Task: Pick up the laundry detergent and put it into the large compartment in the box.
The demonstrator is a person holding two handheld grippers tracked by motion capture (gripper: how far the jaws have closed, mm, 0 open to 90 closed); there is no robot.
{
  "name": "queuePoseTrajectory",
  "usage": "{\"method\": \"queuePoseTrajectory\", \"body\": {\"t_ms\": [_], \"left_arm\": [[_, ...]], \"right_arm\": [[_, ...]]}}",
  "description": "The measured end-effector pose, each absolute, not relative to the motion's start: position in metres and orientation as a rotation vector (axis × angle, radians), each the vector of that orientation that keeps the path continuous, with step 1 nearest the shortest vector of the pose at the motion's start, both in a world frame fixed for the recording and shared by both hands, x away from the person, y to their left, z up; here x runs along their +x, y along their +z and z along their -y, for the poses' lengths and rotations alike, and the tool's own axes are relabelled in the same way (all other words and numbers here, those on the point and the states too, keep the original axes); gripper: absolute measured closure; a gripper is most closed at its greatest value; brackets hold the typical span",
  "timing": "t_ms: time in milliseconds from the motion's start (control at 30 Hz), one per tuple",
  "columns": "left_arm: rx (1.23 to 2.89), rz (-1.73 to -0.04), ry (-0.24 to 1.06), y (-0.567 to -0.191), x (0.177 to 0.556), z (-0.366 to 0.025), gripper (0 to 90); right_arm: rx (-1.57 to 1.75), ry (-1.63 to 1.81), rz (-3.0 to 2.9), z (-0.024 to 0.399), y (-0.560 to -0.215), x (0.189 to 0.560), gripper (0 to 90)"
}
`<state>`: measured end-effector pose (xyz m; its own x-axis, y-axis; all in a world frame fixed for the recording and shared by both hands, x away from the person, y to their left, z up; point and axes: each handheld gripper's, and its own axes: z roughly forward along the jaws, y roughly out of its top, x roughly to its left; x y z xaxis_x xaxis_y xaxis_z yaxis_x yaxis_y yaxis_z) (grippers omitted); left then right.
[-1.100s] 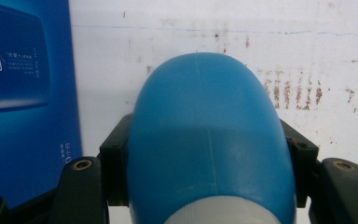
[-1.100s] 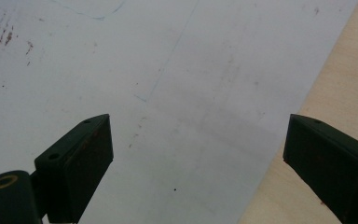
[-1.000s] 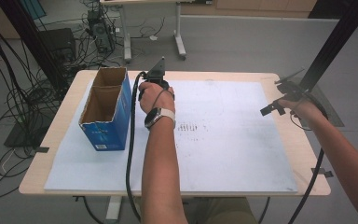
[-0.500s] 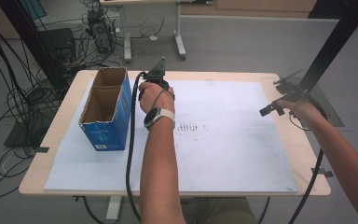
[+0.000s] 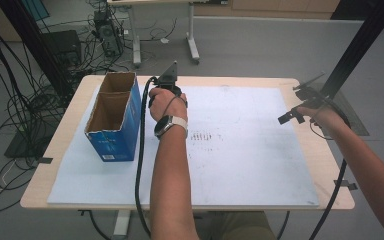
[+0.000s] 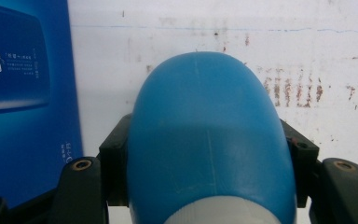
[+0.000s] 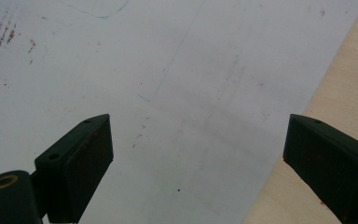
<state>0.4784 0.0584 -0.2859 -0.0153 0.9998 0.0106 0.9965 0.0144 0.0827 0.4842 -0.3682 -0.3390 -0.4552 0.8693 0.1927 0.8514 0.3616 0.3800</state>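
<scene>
My left gripper is shut on a smooth blue rounded bottle, whose white part lies nearest the camera. The bottle's blue end points at the white sheet, just right of a blue box. In the high view the left gripper sits under the hand beside the open-topped blue cardboard box, and the hand hides the bottle. My right gripper stands open with nothing between its jaws. It hovers over the sheet near the table's right edge.
A white sheet covers most of the wooden table. A black post rises past the far right corner. Cables trail from both grippers off the near edge, and more cables and equipment lie on the floor behind.
</scene>
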Motion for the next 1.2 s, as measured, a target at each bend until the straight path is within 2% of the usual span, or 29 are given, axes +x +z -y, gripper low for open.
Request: {"method": "queuePoseTrajectory", "body": {"t_ms": [1200], "left_arm": [[2.176, -2.199, 0.101, -0.2858, 0.4778, -0.0583, 37.3]], "right_arm": [[1.617, 0.676, -2.558, 0.3680, -0.3391, 0.4842, 8.2]]}}
